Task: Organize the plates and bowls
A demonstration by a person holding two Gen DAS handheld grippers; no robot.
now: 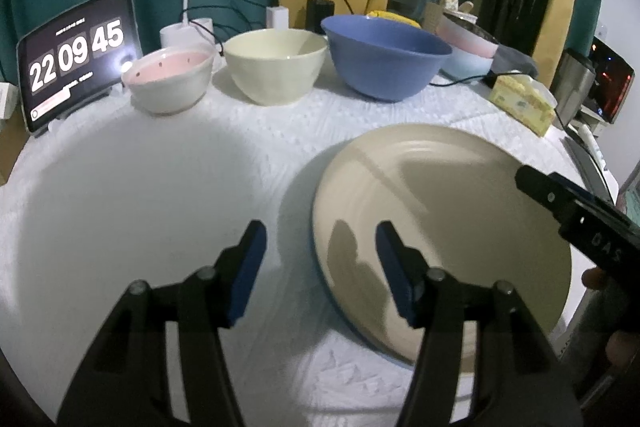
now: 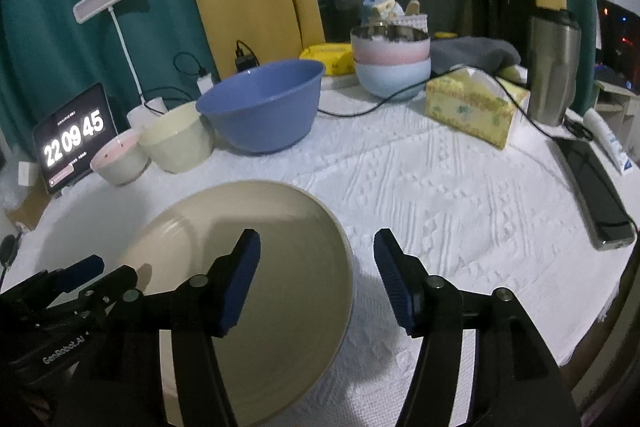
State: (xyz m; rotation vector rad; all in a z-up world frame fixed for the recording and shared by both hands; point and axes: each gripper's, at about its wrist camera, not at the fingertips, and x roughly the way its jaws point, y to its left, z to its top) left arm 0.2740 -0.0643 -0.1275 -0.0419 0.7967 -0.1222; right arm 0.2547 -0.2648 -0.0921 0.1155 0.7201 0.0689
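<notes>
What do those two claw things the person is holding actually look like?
Both look alike. The left claw and the right claw are black, angular, hinged frames with round silvery pivot pins. Each ends in two fingers faced with dark blue ribbed pads. The left one's body carries white "GenRobot.AI" lettering; the right one's has faint letters I can't read.

left gripper (image 1: 320,247): black plastic arms, blue ribbed pads, silver round pivot screws
right gripper (image 2: 318,255): same black build, blue pads, silver screws
markings: white "GenRobot.AI" lettering on left gripper's side, seen from right wrist
</notes>
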